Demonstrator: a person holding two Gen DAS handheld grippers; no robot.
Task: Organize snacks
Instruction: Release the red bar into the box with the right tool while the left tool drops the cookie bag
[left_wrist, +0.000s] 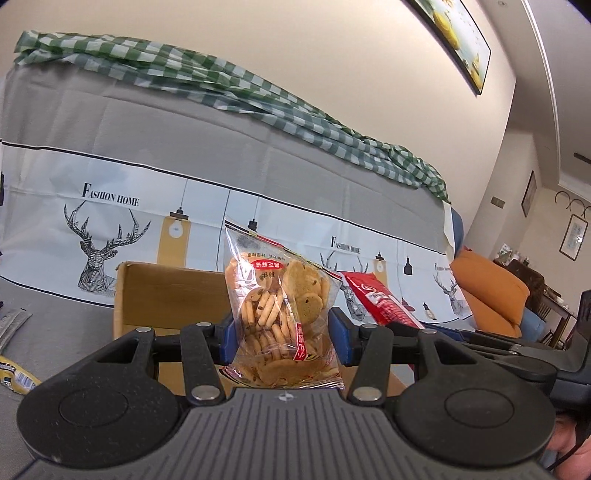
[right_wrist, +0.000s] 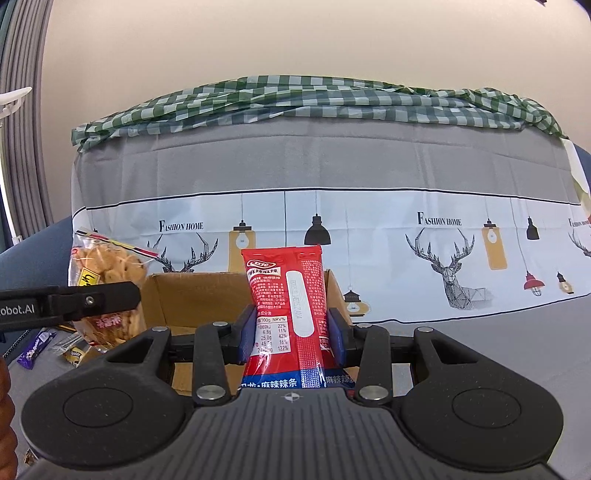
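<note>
While both hands hold snacks upright, my left claw (left_wrist: 282, 332) grips a clear cookie bag (left_wrist: 279, 306) between its blue pads (left_wrist: 226, 338), which press the bag's lower half from either side. The bag stands vertical, its sealed top edge up and its printed label upside down. Beyond it sits an open cardboard box (left_wrist: 162, 291), its far wall and left flap visible on the grey surface. To the right in the left wrist view, the red packet (left_wrist: 376, 299) shows tilted beside my other claw.

My right claw (right_wrist: 291, 332) is clamped on that same red spicy-strip packet (right_wrist: 291, 295), held upright with its nutrition panel facing the camera. The box (right_wrist: 192, 295) lies directly behind it, interior open. At far left the cookie bag (right_wrist: 107, 280) hangs in the left claw's black finger (right_wrist: 92, 297), just left of the box.

Loose wrappers lie on the grey surface near left: a purple bar (right_wrist: 35, 349) and a yellow piece (right_wrist: 75, 354). A grey deer-print cover (right_wrist: 332, 221) topped by a green checked cloth (right_wrist: 314, 99) fills the background.
</note>
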